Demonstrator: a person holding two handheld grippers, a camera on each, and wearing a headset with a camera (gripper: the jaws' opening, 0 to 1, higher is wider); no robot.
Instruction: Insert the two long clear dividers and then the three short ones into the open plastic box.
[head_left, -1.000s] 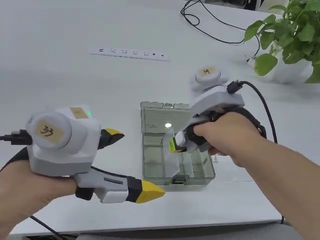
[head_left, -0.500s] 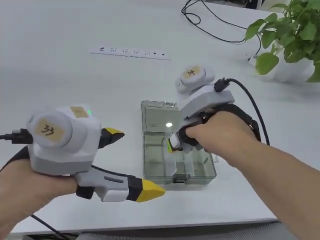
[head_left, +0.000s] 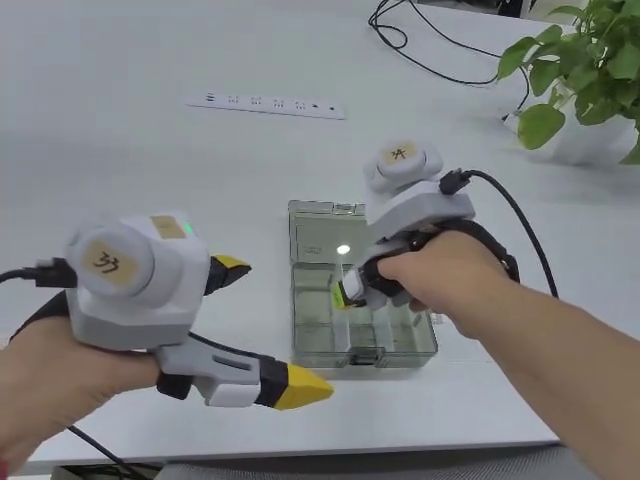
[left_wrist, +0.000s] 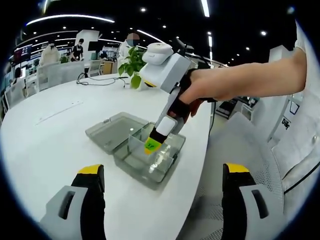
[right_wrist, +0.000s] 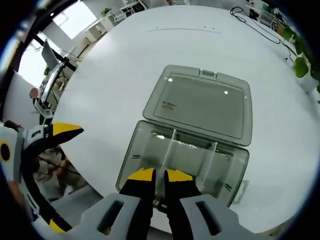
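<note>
Head view: open plastic box (head_left: 298, 330) sits close to the table's (head_left: 120, 150) front edge, with bare top to its left. The right gripper (head_left: 346, 294) is angled down into it.
Left gripper view: left gripper (left_wrist: 165, 200) splayed wide, held level short of the box.
Right gripper view: jaws pinched nearly together at the near wall, and I cannot tell if they hold anything. Clear dividers (right_wrist: 172, 142) stand inside.
</note>
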